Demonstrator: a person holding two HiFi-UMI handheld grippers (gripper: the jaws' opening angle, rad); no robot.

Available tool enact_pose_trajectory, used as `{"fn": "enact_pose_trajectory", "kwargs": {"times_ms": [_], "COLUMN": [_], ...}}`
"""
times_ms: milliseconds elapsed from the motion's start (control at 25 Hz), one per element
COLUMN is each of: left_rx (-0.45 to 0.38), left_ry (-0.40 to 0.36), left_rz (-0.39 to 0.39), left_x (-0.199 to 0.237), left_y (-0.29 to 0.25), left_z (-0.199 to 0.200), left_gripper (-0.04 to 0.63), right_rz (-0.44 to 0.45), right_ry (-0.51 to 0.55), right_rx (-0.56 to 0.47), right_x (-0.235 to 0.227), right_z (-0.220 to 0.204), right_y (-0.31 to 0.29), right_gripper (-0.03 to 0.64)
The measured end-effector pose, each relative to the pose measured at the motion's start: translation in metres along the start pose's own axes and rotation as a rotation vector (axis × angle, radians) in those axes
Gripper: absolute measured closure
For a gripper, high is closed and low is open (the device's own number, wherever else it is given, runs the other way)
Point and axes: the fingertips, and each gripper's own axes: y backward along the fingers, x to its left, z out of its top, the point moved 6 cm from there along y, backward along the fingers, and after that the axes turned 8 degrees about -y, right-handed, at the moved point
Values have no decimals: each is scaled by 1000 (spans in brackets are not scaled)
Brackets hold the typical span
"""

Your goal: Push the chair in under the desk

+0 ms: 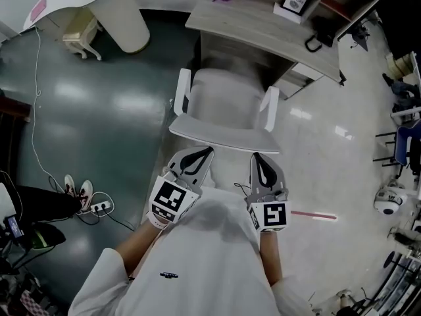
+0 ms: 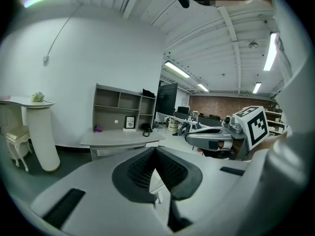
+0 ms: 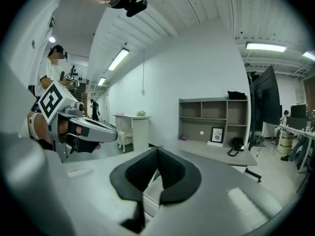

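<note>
A white chair (image 1: 223,104) with two armrests stands in front of the grey desk (image 1: 263,28), its seat partly under the desktop and its backrest toward me. My left gripper (image 1: 210,149) and right gripper (image 1: 255,155) are held side by side just behind the backrest's top edge, both shut with nothing between the jaws. Whether the tips touch the backrest I cannot tell. In the left gripper view the shut left gripper (image 2: 155,150) points at the desk (image 2: 120,137). The right gripper view shows the right gripper (image 3: 157,149) shut too, with the desk (image 3: 216,150) ahead.
A picture frame (image 1: 294,0) and a black phone (image 1: 316,41) sit on the desk. A white round counter (image 1: 118,5) and a small stool (image 1: 82,35) stand at the far left. A power strip (image 1: 99,207) and shoes (image 1: 75,189) lie left; a pink stick (image 1: 314,214) lies right.
</note>
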Motion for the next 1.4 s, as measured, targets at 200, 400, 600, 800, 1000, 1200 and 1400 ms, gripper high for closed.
{"fn": "enact_pose_trajectory", "kwargs": {"times_ms": [200,400,600,800,1000,1200,1400], "left_rx": [16,81,128,194,246,327,423], "left_ry": [-9,-16,-68,-127,-164,-276,-387], "left_rz": [-15,-42,-77,-135,-184,-284,-351], "left_x": [9,10,11,14,16,13,18], "left_y": [-10,-19,-30,-40,-50,-63,-77], "left_z": [-7,-16,-24,-35,-49,-60,-79], "left_gripper": [588,588,587,586,579,479,392], "right_rz": [1,24,44,74,155,262,338], "right_ry": [11,31,41,52,82,176,273], "right_rx": [-5,16,52,101,207,346,438], "right_x": [-3,-5,-14,-17,-12,-9,-12], "right_z": [-2,-6,-14,-24,-40,-63,-85], "right_y": [-13,-22,-27,-37,-55,-67,-77], "right_gripper": [604,604,604,604,504,448,416]}}
